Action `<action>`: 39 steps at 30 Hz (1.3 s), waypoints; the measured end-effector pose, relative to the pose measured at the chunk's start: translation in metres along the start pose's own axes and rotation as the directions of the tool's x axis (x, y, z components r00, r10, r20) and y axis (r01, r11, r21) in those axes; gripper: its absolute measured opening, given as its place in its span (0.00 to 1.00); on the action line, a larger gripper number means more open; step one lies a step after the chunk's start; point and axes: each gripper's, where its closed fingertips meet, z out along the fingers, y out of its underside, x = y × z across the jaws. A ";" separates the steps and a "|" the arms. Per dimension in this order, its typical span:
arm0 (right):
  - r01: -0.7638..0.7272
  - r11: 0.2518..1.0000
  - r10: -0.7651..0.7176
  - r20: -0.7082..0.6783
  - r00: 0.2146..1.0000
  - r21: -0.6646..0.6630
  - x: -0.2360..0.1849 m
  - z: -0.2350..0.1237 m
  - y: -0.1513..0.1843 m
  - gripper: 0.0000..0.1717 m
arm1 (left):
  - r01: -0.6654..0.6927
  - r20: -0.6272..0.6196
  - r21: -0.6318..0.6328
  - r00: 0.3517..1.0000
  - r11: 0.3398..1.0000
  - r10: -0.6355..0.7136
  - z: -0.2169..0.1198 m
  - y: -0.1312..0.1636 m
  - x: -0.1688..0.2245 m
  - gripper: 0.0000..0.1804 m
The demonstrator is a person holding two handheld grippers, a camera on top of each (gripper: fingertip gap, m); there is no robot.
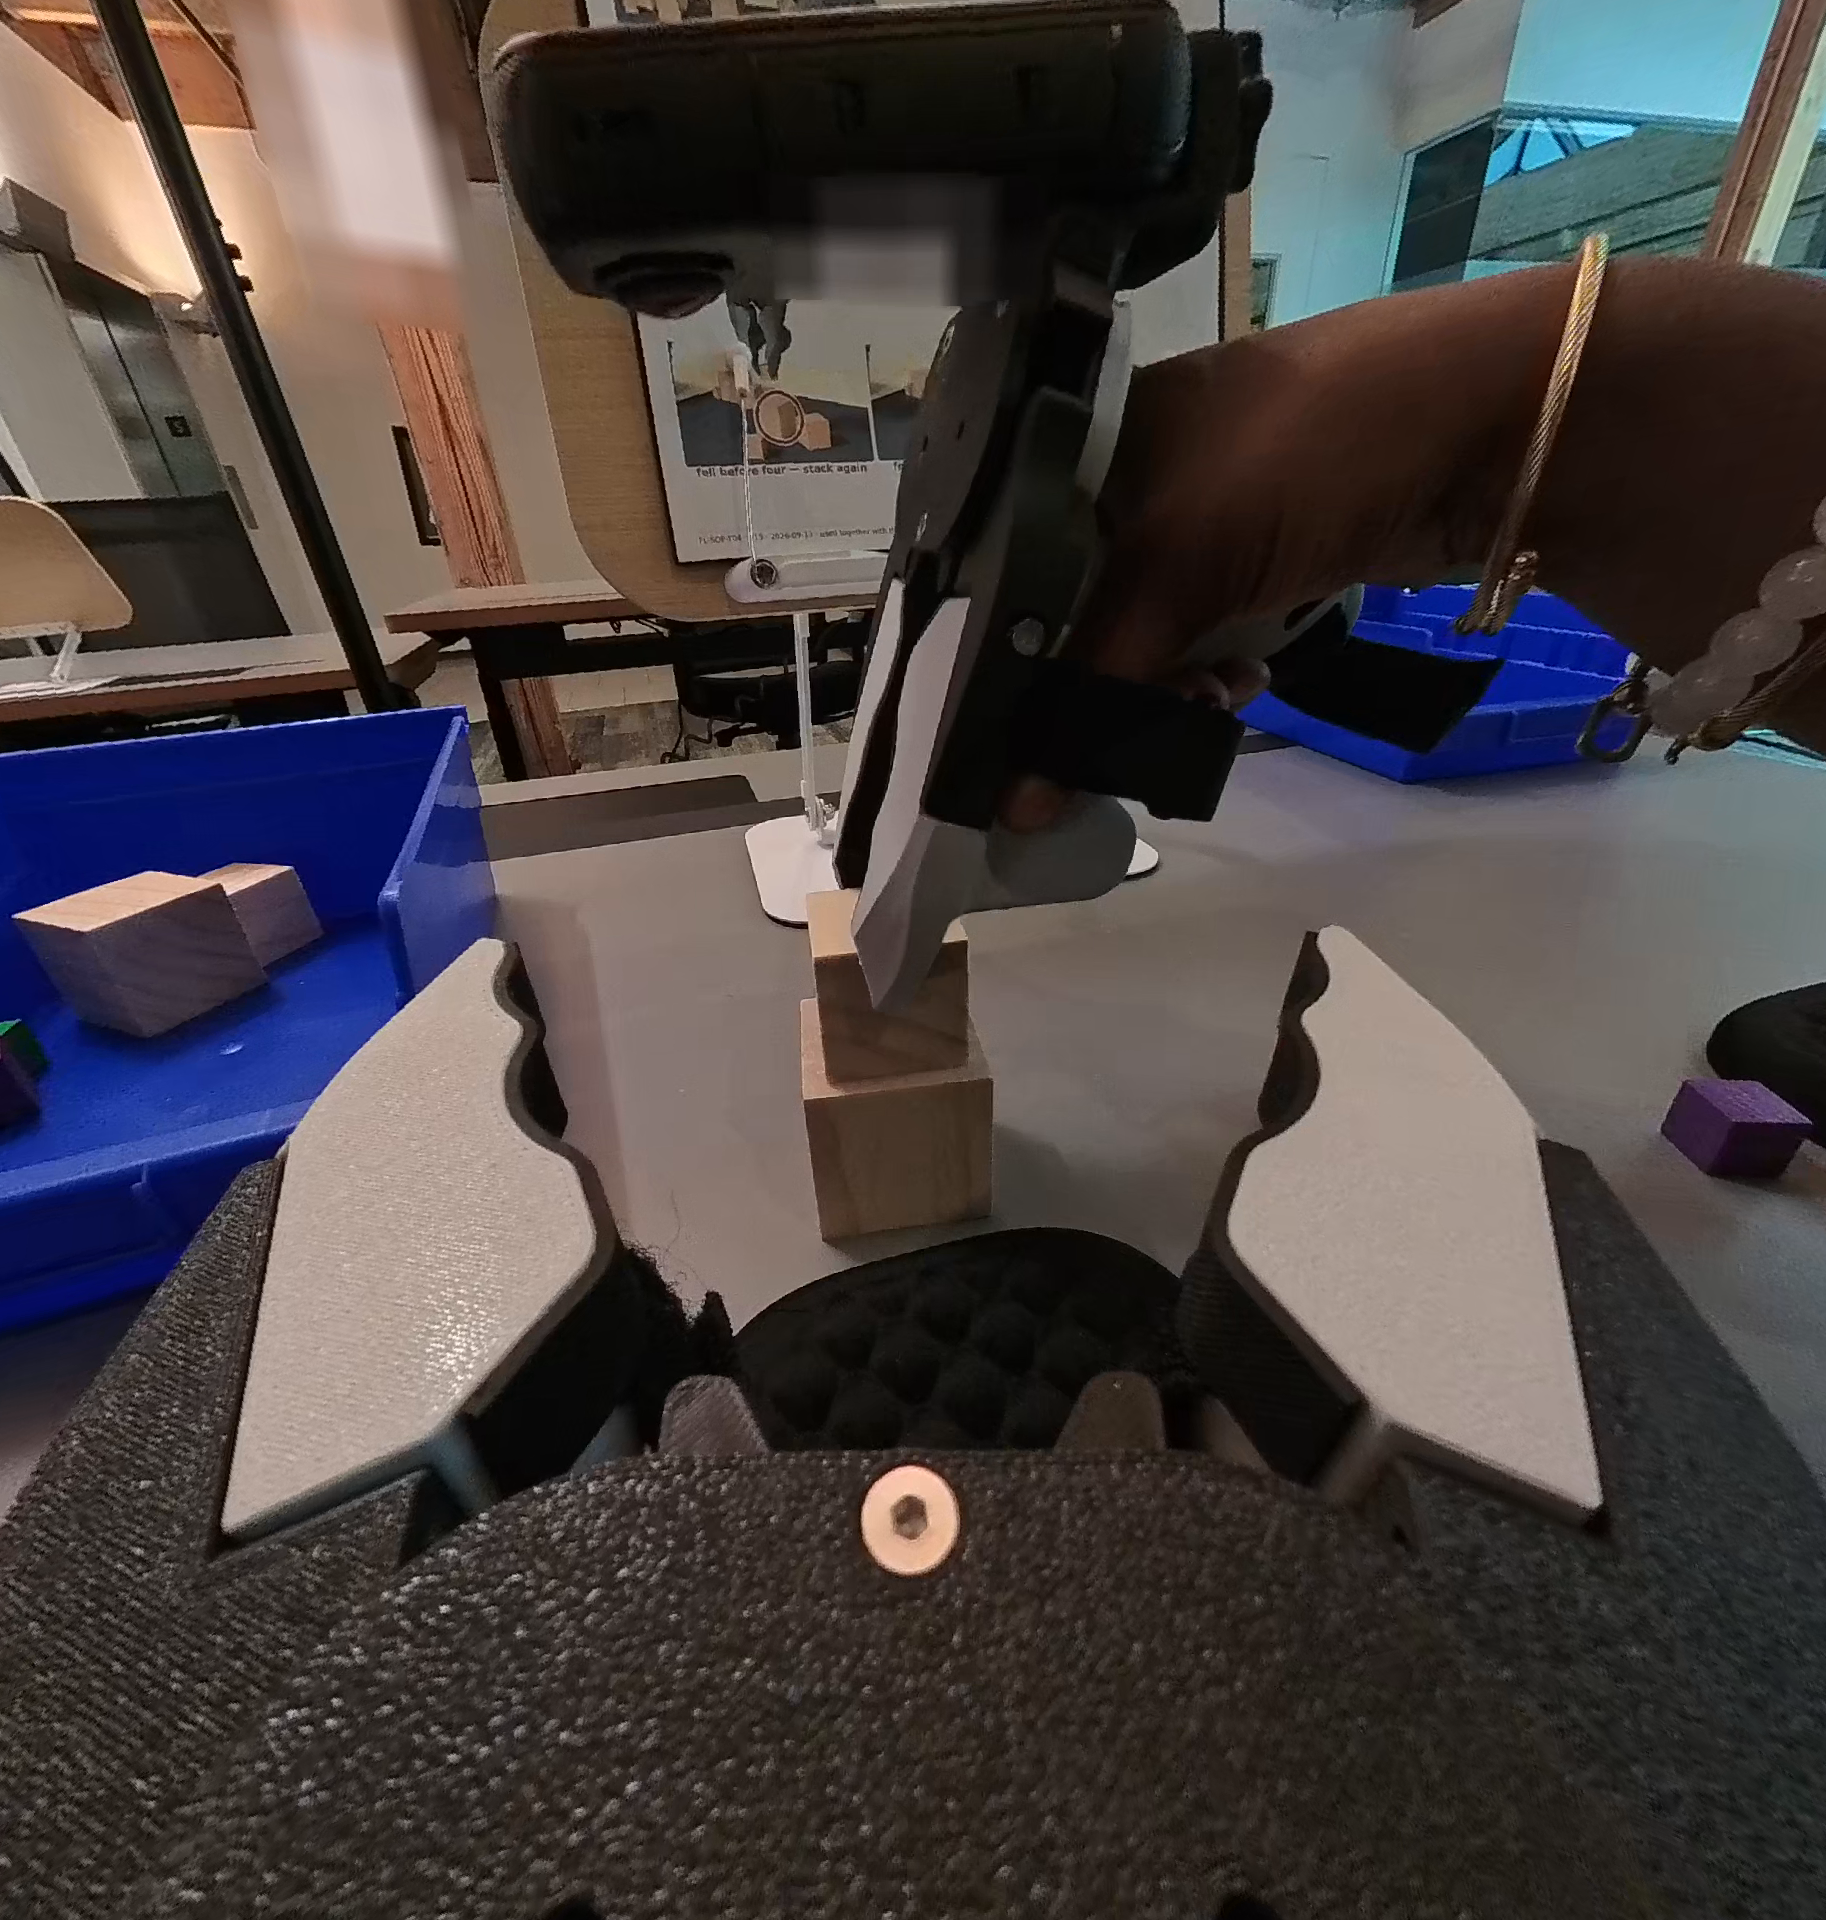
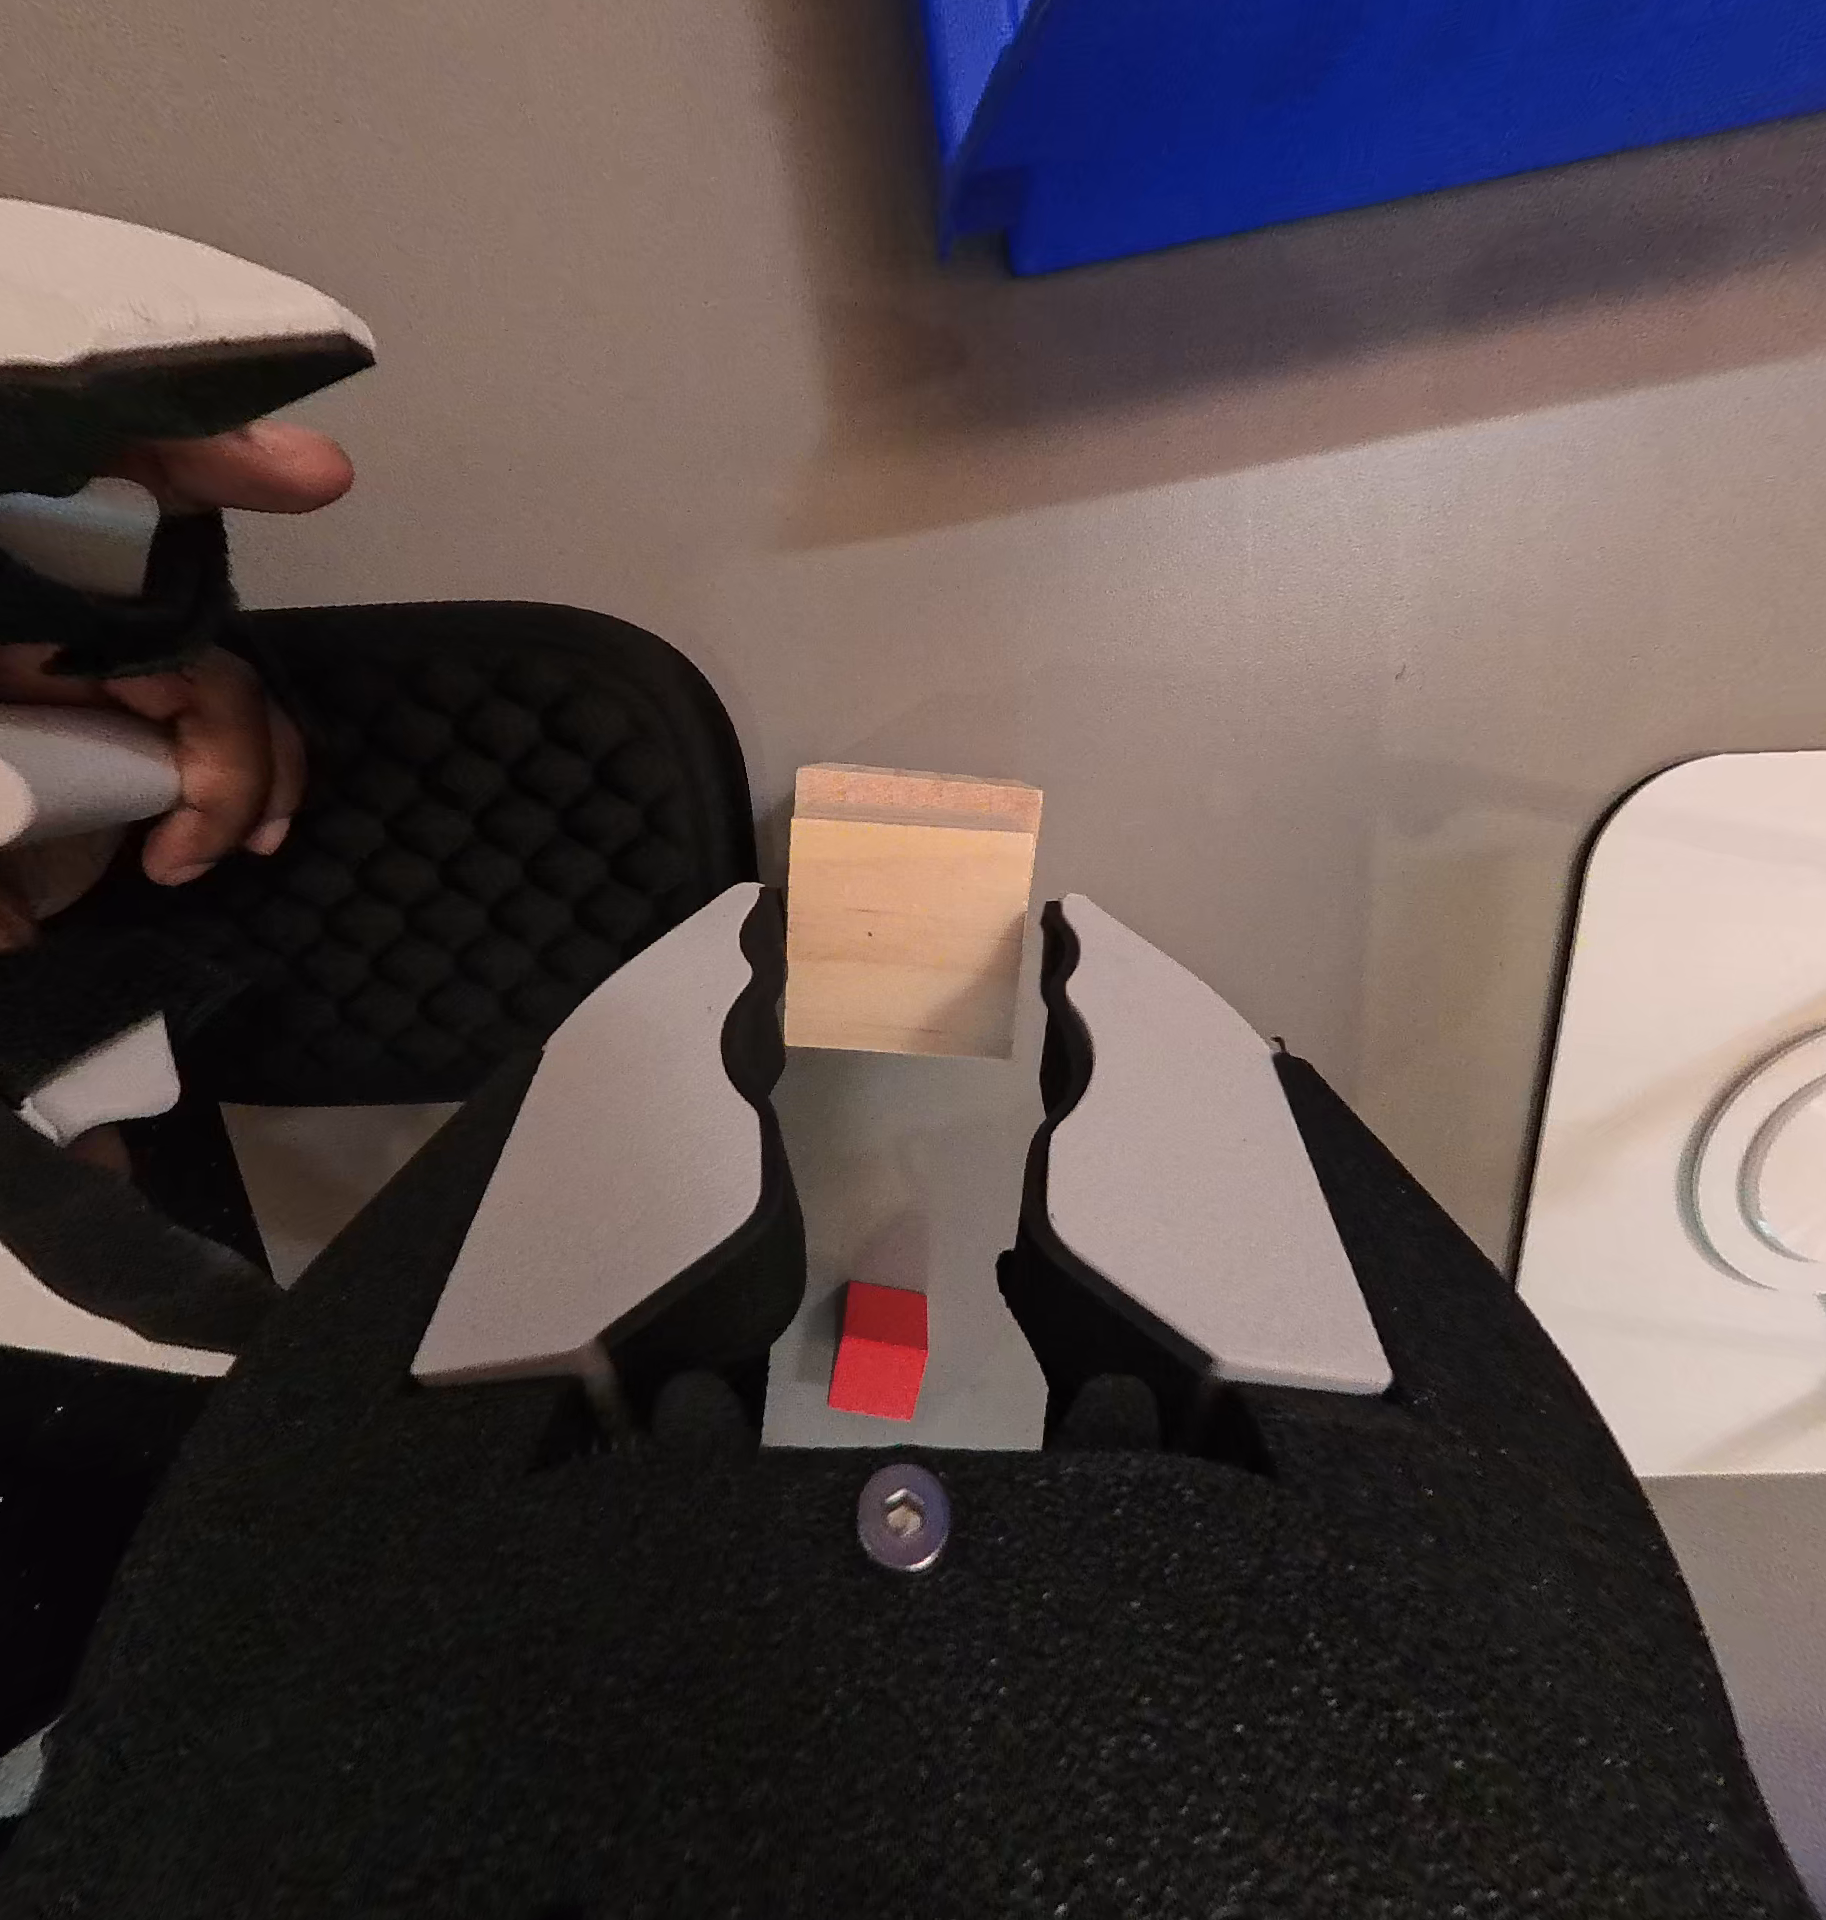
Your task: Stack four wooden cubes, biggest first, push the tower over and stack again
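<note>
Two plain wooden blocks stand stacked on the grey table [image 1: 628, 1039]: a larger lower block [image 1: 893, 1153] and a smaller upper block [image 1: 867, 1039]. My left gripper [image 1: 909, 945] is wide open and empty, and the stack stands ahead between its fingers without touching them. My right gripper [image 2: 909, 899] comes down from above, with the upper block [image 2: 904, 935] between its fingertips. The left pad lies against the block, and a thin gap shows at the right pad [image 2: 1060, 997]. In the left wrist view one right finger [image 1: 904, 935] covers part of the upper block.
A blue bin [image 1: 265, 810] at the left holds wooden blocks [image 1: 140, 966] and small coloured cubes. A purple cube [image 1: 1735, 1127] and a red cube [image 2: 878, 1351] lie on the table. A white stand base [image 2: 1719, 1039], a black padded mat [image 2: 493, 831] and a second blue bin [image 1: 1460, 727] are nearby.
</note>
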 end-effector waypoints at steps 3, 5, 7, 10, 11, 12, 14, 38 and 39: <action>-0.004 1.000 0.004 -0.002 1.000 0.011 0.001 -0.002 -0.001 0.28 | -0.001 0.000 -0.001 1.000 1.000 0.001 0.000 0.000 0.000 0.73; -0.008 1.000 0.008 -0.010 1.000 0.022 0.001 -0.004 -0.001 0.31 | -0.003 -0.001 -0.001 1.000 1.000 0.003 0.000 0.000 0.000 0.73; -0.011 0.999 0.011 -0.012 1.000 0.045 0.000 -0.011 0.000 0.35 | -0.002 0.001 0.000 1.000 1.000 0.002 0.000 0.000 0.000 0.73; 0.006 0.998 -0.004 -0.025 1.000 0.069 0.000 -0.028 0.016 0.41 | 0.001 0.004 0.001 1.000 1.000 -0.001 0.000 0.000 -0.001 0.73; 0.002 0.998 0.000 -0.031 1.000 0.064 0.001 -0.034 0.026 0.42 | 0.002 0.005 0.001 1.000 1.000 -0.002 0.000 0.000 -0.001 0.73; -0.006 0.999 0.008 -0.040 0.999 0.053 0.003 -0.038 0.039 0.44 | 0.003 0.005 0.000 1.000 1.000 -0.003 0.000 0.000 -0.001 0.73; -0.036 0.999 0.038 -0.060 0.997 0.024 0.006 -0.042 0.070 0.43 | -0.001 0.006 -0.003 1.000 1.000 0.001 0.000 0.001 -0.001 0.73; -0.197 0.979 0.201 -0.084 0.976 0.054 -0.008 -0.006 0.131 0.15 | 0.003 0.007 -0.004 1.000 1.000 -0.003 0.000 0.001 -0.001 0.73; -0.193 0.978 0.199 -0.092 0.976 0.077 -0.008 -0.015 0.119 0.15 | 0.002 0.007 -0.005 1.000 1.000 -0.002 0.000 0.001 -0.001 0.73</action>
